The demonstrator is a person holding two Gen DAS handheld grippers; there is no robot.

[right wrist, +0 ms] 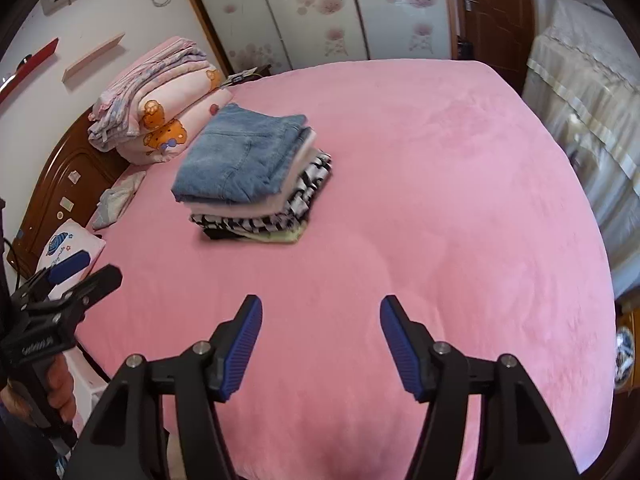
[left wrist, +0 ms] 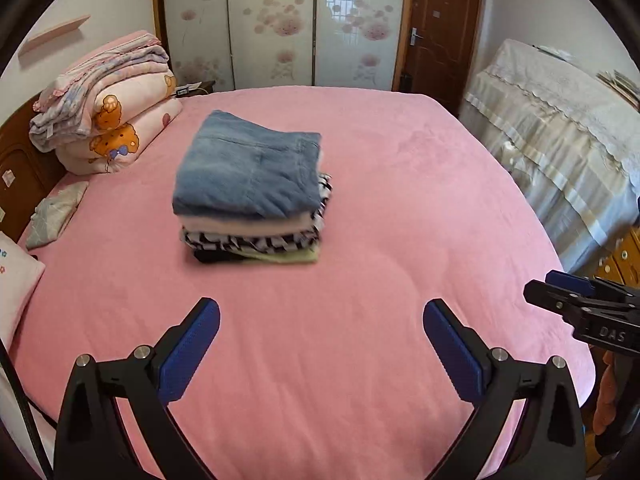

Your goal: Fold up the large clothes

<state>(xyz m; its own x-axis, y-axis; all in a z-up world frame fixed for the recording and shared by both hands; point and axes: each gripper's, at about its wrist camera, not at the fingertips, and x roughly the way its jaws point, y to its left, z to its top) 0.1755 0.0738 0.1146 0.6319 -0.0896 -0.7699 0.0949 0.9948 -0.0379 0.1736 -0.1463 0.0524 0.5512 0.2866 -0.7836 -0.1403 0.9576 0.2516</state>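
A stack of folded clothes sits on the pink bed (left wrist: 360,240), with folded blue jeans (left wrist: 248,168) on top. Under the jeans lie a pale pink piece, a black-and-white patterned piece (left wrist: 256,240) and a yellowish one at the bottom. The same stack, jeans (right wrist: 240,160) uppermost, lies left of centre in the right wrist view. My left gripper (left wrist: 321,316) hovers open over bare sheet in front of the stack, nothing between its blue pads. My right gripper (right wrist: 321,314) is also open and empty, well short of the stack. Each gripper shows at the other view's edge: the right gripper (left wrist: 580,300), the left gripper (right wrist: 80,272).
Folded quilts with a bear print (left wrist: 116,120) are piled at the bed's head on the left, beside a wooden headboard (right wrist: 60,184). A white pillow (right wrist: 68,248) lies near the left edge. A covered cabinet (left wrist: 560,128) stands to the right, a wardrobe and a door behind.
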